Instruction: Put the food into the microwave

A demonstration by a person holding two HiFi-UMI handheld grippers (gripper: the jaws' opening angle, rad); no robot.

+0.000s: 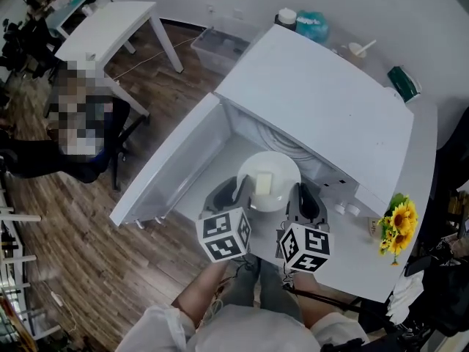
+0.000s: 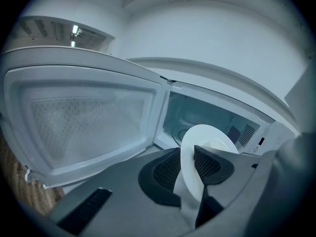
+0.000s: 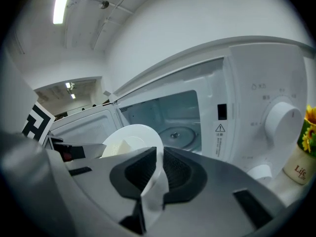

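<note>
A white plate [image 1: 270, 180] with a pale block of food [image 1: 263, 182] on it hangs in front of the open white microwave [image 1: 330, 101]. My left gripper [image 1: 242, 191] is shut on the plate's left rim [image 2: 190, 169]. On the opposite rim [image 3: 155, 177], my right gripper [image 1: 302, 196] is shut too. The microwave's door [image 1: 172, 163] swings wide open to the left. Its cavity and glass turntable [image 3: 177, 135] show just beyond the plate in the right gripper view.
The microwave's control knob [image 3: 281, 118] is at the right of the cavity. A small pot of sunflowers [image 1: 396, 224] stands on the table to the right. A person sits at the far left by a white table [image 1: 110, 24].
</note>
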